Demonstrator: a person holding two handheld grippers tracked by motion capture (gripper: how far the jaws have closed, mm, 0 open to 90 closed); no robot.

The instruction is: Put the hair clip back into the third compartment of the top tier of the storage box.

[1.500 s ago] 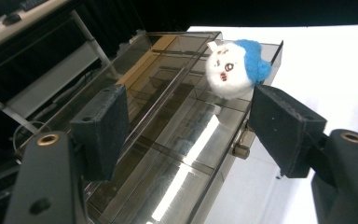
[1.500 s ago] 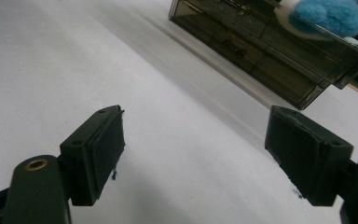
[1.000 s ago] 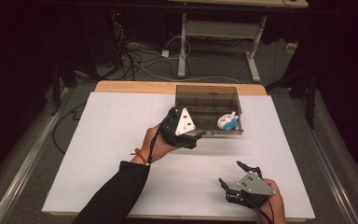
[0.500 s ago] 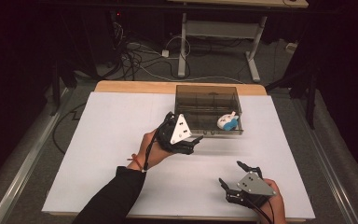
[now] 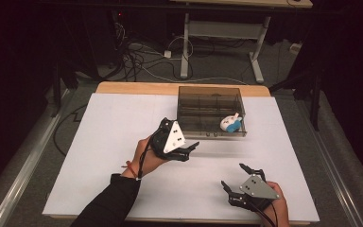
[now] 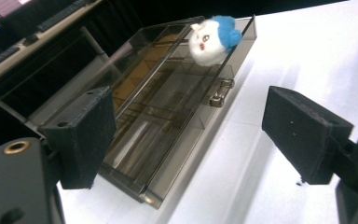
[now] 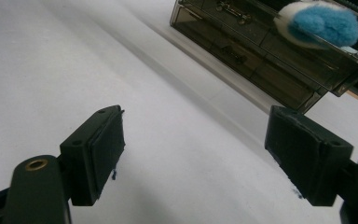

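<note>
Sitting on the smoky clear-plastic box (image 5: pixel 211 111) — a fluffy white-and-blue plush (image 5: pixel 230 124); both grippers' jaws spread, empty

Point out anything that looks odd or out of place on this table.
A white and blue plush toy sits on the lid of the smoky clear drawer box, at its right front corner by the edge, rather than inside a drawer. Nothing looks spilled or damaged.

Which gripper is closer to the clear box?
The left gripper, open just in front of the clear box; the right gripper sits open near the table's front edge.
</note>
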